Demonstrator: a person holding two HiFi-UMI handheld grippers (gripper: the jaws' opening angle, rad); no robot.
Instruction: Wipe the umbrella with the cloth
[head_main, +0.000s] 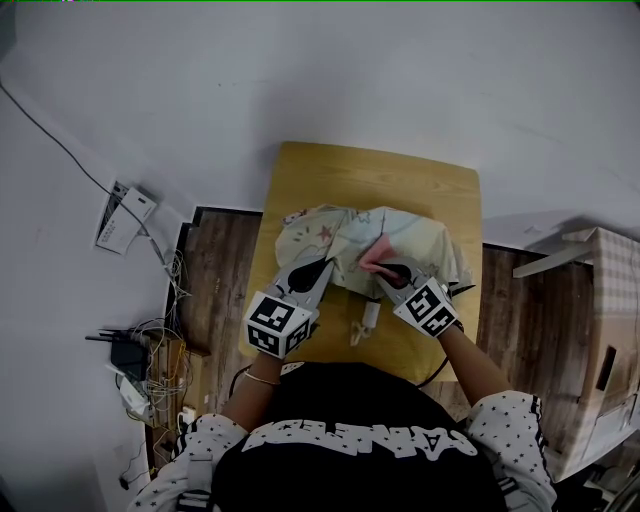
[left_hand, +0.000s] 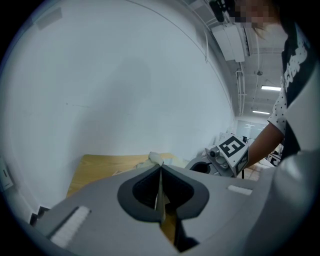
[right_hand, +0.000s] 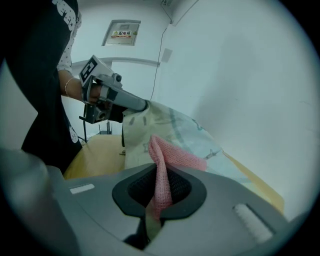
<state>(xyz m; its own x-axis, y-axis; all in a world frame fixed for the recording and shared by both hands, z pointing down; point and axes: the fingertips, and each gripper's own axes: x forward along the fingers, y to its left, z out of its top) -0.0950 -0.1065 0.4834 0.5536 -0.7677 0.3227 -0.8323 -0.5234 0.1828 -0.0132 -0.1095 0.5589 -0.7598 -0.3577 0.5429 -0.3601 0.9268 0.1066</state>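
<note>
A pale patterned umbrella (head_main: 345, 240) lies crumpled on the small wooden table (head_main: 440, 185), its handle (head_main: 368, 315) pointing toward me. My left gripper (head_main: 322, 266) is shut on the umbrella's fabric at its near left edge; in the left gripper view a thin fold (left_hand: 160, 192) runs between the closed jaws. My right gripper (head_main: 388, 266) is shut on a pink cloth (head_main: 374, 255), which rests on the umbrella's canopy (right_hand: 185, 130). The pink cloth (right_hand: 162, 170) stands pinched between the right jaws.
The table stands against a white wall (head_main: 400, 70). Left of it on the wooden floor lie a power strip (head_main: 125, 215) and tangled cables (head_main: 150, 365). A cardboard box (head_main: 600, 350) stands at the right.
</note>
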